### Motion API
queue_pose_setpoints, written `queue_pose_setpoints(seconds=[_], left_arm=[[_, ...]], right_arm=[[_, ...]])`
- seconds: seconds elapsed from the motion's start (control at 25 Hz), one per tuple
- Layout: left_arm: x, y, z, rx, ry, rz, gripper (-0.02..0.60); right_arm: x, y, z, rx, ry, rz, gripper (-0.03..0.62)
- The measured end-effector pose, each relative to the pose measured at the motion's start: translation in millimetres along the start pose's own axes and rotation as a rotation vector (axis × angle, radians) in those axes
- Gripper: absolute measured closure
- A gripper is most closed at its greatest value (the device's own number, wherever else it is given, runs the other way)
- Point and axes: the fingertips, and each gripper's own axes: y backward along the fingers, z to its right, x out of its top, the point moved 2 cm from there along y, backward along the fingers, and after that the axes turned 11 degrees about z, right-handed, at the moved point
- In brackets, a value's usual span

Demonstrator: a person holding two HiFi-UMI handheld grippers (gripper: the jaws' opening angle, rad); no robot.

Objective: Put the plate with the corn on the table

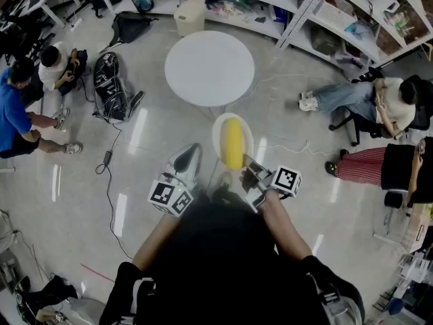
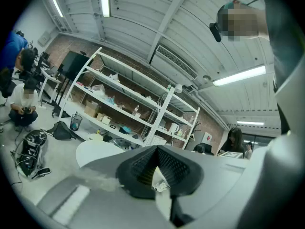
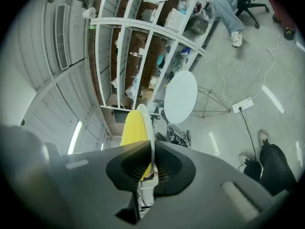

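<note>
A white plate (image 1: 233, 135) carrying a yellow corn cob (image 1: 233, 144) hangs in the air above the floor, short of the round white table (image 1: 210, 68). My right gripper (image 1: 249, 170) is shut on the plate's near rim. In the right gripper view the plate's edge (image 3: 148, 128) stands between the pads, with the corn (image 3: 133, 125) on its left and the table (image 3: 181, 97) farther off. My left gripper (image 1: 189, 156) hovers just left of the plate and holds nothing. Its jaws (image 2: 155, 151) meet at the tips in the left gripper view, where the table (image 2: 97, 149) shows beyond them.
White shelving (image 1: 338, 12) curves round the far side behind the table. Black backpacks (image 1: 111, 80) and cables (image 1: 111, 181) lie on the floor at left. People sit at far left (image 1: 20, 107) and on chairs at right (image 1: 379, 100). A white bin (image 1: 190, 15) stands behind the table.
</note>
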Motion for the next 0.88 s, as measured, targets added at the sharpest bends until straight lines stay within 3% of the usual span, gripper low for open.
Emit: queue_pose_setpoints(seconds=[0.88], left_arm=[[-5,-8,2,0.015,-0.013,-0.003,0.577]], right_arm=[[11,-1,17,-0.029,-0.007,0.027,0.567]])
